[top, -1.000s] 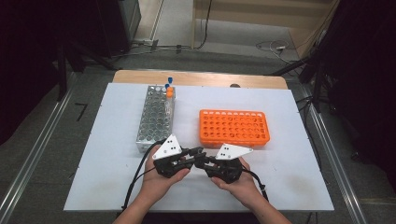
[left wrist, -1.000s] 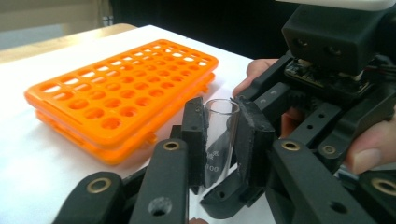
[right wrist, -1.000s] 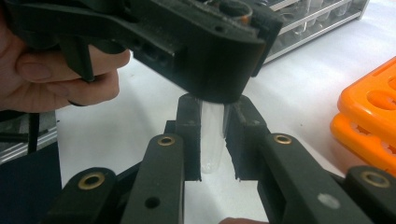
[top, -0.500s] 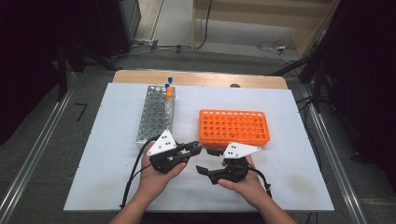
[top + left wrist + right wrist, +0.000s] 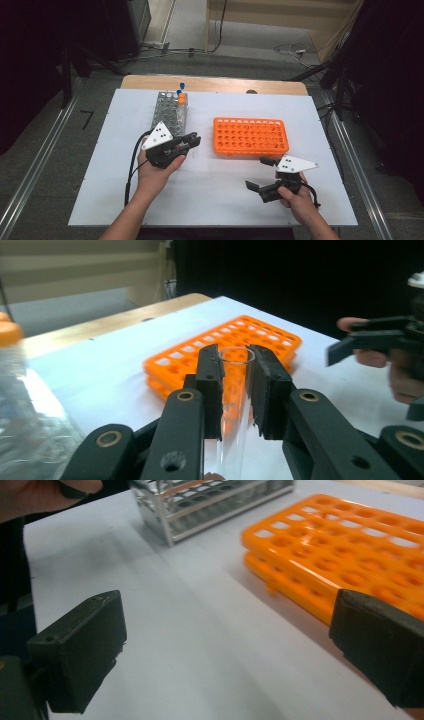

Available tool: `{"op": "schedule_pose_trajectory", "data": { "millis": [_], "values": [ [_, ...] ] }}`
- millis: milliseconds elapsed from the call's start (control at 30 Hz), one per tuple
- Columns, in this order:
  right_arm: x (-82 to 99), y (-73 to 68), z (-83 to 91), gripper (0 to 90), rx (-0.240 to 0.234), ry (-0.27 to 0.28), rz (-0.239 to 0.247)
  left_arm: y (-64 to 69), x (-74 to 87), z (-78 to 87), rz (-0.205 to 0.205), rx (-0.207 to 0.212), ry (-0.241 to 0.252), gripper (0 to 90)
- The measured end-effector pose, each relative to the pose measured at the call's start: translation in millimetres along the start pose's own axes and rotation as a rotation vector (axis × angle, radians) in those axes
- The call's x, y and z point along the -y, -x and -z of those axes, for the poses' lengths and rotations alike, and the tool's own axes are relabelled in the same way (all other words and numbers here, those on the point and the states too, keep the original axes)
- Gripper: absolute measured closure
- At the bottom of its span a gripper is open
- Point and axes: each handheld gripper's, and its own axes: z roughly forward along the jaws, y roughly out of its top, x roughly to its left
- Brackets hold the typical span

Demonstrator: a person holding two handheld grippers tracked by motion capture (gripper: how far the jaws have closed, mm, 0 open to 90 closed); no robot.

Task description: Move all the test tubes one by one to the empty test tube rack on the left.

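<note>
A: At the white table (image 5: pixel 100 165), a person works 2 hand-held grippers. What has the left gripper (image 5: pixel 192 141) got?

B: A clear glass test tube (image 5: pixel 235 405), clenched between its 2 black pads. In the left gripper view the tube stands upright in the grip, its open rim level with the pad tips and its lower end running out of the bottom of the picture. From the high view the tube is hard to make out; the gripper hangs above the table between the 2 racks.

A: And the right gripper (image 5: pixel 261 174)?

B: Released. Its jaws have just been opening and now stand wide apart with nothing between them; in the right gripper view only bare table top shows between the pads (image 5: pixel 80 650). It sits at the near right of the table, just in front of the orange rack (image 5: pixel 250 136), well apart from the left gripper.

A: Where are the racks?

B: The orange rack lies at the middle of the table, its holes unfilled as far as I can tell. The clear rack (image 5: pixel 170 112) stands to its left, running away from the person, with an orange-capped tube (image 5: pixel 182 98) and 2 blue-capped tubes (image 5: pixel 182 86) at its far end
</note>
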Motion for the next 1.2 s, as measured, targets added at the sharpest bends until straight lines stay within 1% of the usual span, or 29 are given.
{"op": "schedule_pose_trajectory", "data": {
  "millis": [133, 233, 300, 400, 467, 600, 767, 967, 1067, 1100, 1200],
  "values": [
    [10.8, 13.7, 18.4, 0.6, 0.053, 0.011, -0.029, -14.1, -5.0, 1.6, 0.005, -0.039, 0.011, 76.6],
    [18.7, 22.1, 28.9, 0.8, 0.082, 0.01, -0.051, -24.7, -7.3, 1.6, 0.01, -0.07, 0.016, 76.6],
    [22.8, 25.7, 34.8, 0.9, 0.096, 0.008, -0.064, -31.8, -8.6, 1.6, 0.02, -0.086, 0.022, 76.6],
    [26.9, 29.7, 41.1, 0.9, 0.106, 0.011, -0.073, -42.0, -10.3, 1.3, 0.032, -0.115, 0.032, 76.6],
    [28.6, 32.3, 42.4, 0.9, 0.115, 0.009, -0.071, -48.2, -11.2, 0.2, 0.035, -0.142, 0.035, 76.6],
    [31.5, 37.4, 40.7, 1.0, 0.12, 0.0, -0.078, -57.5, -13.9, -3.2, 0.026, -0.174, 0.034, 76.6],
    [32.1, 38.9, 40.5, 1.0, 0.118, 0.005, -0.083, -66.6, -16.2, -8.1, 0.036, -0.2, 0.057, 76.6],
    [32.7, 38.5, 39.8, 1.0, 0.116, 0.001, -0.081, -73.2, -14.3, -16.4, 0.044, -0.247, 0.086, 76.6],
    [33.0, 39.0, 39.6, 1.0, 0.117, 0.001, -0.083, -74.6, -13.8, -18.4, 0.032, -0.28, 0.082, 76.6],
    [33.0, 39.1, 39.7, 1.0, 0.118, 0.001, -0.085, -75.1, -13.2, -19.3, 0.032, -0.28, 0.081, 76.6],
    [33.5, 39.6, 39.5, 1.0, 0.117, -0.001, -0.086, -74.6, -11.7, -21.5, 0.02, -0.285, 0.057, 76.6]
  ]
}}
